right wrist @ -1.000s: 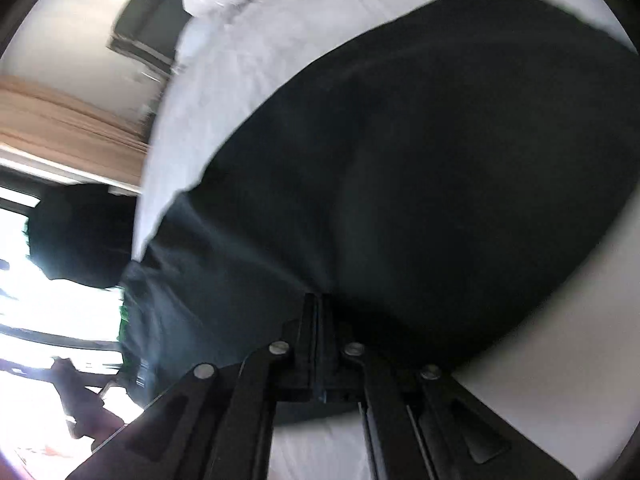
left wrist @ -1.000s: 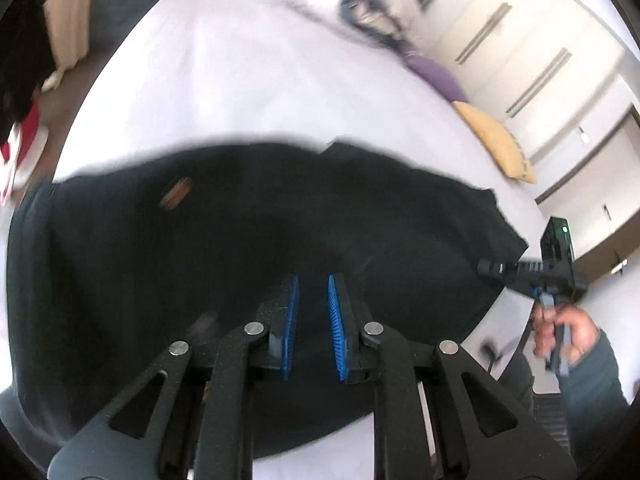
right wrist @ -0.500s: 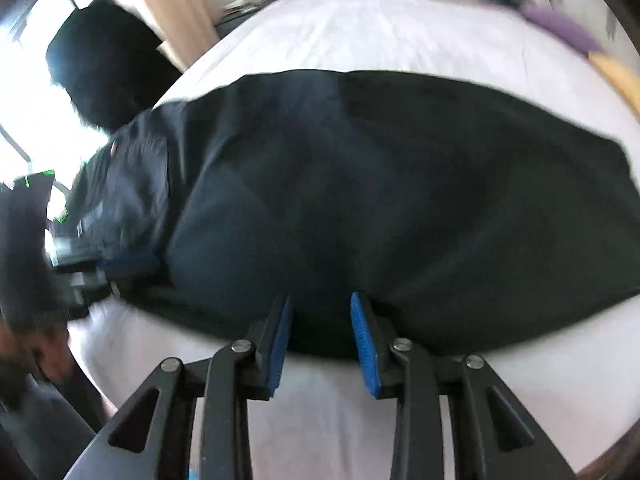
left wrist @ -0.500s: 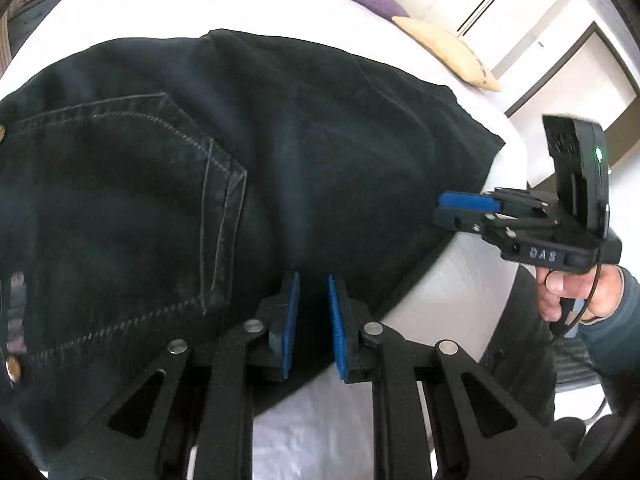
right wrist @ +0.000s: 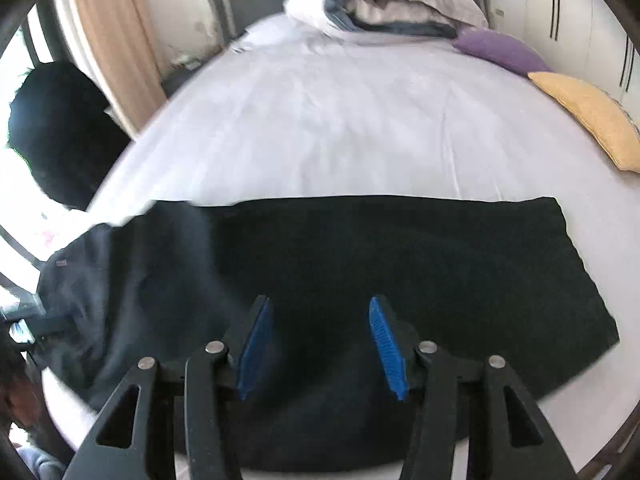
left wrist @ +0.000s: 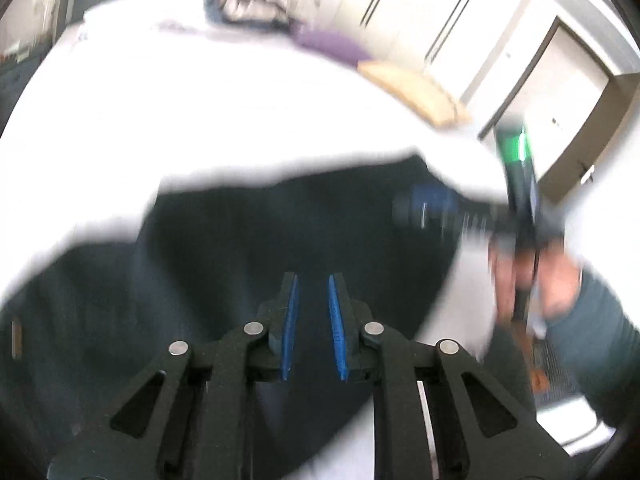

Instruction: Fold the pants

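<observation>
The black pants (right wrist: 400, 264) lie flat across the near part of the white bed (right wrist: 340, 132), legs laid together and the waist at the left. They also show in the blurred left wrist view (left wrist: 240, 264). My right gripper (right wrist: 320, 312) is open and empty, hovering over the near edge of the pants. My left gripper (left wrist: 313, 280) is open by a narrow gap and empty above the dark cloth. The right gripper shows blurred in the left wrist view (left wrist: 432, 208), over the leg end of the pants.
A rolled duvet (right wrist: 384, 0), a purple pillow (right wrist: 500, 50) and a yellow pillow (right wrist: 592, 116) lie at the bed's far end. A curtain (right wrist: 108, 40) and a dark chair (right wrist: 60, 128) stand to the left. Wardrobe doors (left wrist: 460, 12) are at the right.
My right gripper has opened wider and lifted back from the pants. My left gripper has swung upward and away; its view is blurred with motion. The pants stay flat.
</observation>
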`<state>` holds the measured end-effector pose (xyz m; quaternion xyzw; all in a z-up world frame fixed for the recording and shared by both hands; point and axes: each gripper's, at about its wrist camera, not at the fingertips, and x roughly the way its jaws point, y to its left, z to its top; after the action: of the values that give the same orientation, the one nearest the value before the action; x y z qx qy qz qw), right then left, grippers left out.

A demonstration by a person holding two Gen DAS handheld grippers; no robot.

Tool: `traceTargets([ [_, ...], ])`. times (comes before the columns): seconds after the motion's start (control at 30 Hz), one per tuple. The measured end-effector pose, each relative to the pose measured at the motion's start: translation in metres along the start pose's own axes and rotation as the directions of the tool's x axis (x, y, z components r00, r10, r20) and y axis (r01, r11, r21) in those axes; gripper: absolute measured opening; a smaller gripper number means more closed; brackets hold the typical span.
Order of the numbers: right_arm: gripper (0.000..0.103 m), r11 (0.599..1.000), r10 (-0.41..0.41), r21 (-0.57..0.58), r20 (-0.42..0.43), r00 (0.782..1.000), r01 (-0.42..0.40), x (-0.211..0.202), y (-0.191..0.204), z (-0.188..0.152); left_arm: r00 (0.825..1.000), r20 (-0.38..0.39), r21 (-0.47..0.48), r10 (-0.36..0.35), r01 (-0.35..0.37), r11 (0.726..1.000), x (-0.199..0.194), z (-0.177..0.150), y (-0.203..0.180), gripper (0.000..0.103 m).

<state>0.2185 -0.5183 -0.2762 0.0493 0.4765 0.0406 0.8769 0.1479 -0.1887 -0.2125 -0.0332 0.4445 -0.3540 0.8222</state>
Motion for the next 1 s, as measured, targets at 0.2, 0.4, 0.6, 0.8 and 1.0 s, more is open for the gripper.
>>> traceTargets([
  [0.2,0.0,1.0,-0.013,0.025,-0.088,0.996,0.015,0.031,-0.041,-0.019,0.97,-0.244,-0.125,-0.007,-0.024,0.992,0.13,0.045,0.062,0.015],
  [0.4,0.0,0.987,-0.003,0.162,-0.034,0.999,0.008,0.005,-0.094,-0.051,0.988,-0.146,-0.244,-0.046,0.009,0.97,0.102,0.022,0.101,0.015],
  [0.6,0.005,0.931,0.047,0.354,0.112,0.993,-0.084,-0.024,-0.113,-0.017,0.993,-0.106,-0.145,-0.052,0.037,0.989,0.118,0.068,0.037,0.015],
  [0.8,0.033,0.841,0.374,0.408,0.039,0.927,-0.356,0.069,-0.087,0.014,0.972,-0.23,-0.05,-0.042,0.031,0.998,0.227,0.09,-0.011,0.015],
  [1.0,0.0,0.659,0.31,0.667,0.18,0.934,-0.347,0.067,-0.21,-0.022,0.973,-0.15,-0.203,-0.176,0.144,0.968,0.246,0.085,0.014,0.015],
])
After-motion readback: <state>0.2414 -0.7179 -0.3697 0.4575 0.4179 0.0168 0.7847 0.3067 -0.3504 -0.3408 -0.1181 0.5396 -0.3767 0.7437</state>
